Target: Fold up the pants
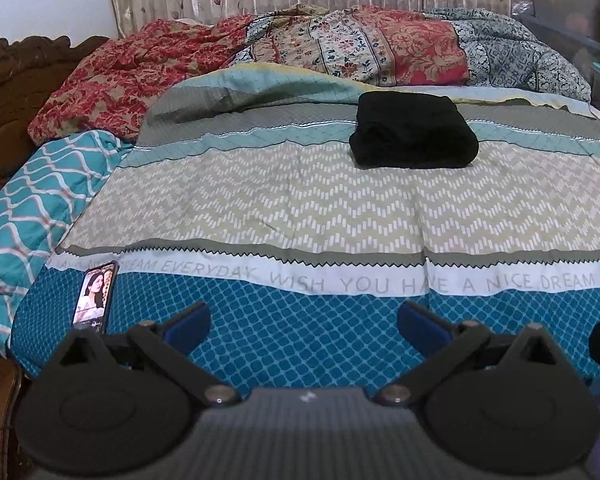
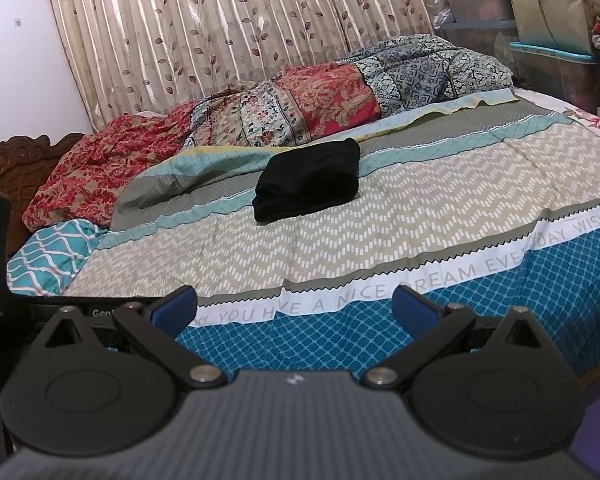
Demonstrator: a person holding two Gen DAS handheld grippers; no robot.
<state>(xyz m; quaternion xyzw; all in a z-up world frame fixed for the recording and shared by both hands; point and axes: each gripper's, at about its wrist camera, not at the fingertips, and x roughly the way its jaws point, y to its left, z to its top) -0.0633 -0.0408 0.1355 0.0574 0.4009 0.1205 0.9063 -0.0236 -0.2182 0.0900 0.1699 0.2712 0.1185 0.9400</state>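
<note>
Black pants [image 1: 414, 132] sit bundled mid-bed toward the far edge. Left claw [image 1: 304, 322] and right claw [image 2: 294, 306] hang released, empty; a one-layer pinch could unravel the folds.

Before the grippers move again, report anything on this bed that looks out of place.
The phone lies screen-lit at the bedspread's near left edge, close to the left gripper. The black pants sit folded. Both grippers, including the right gripper, are open and empty.
</note>
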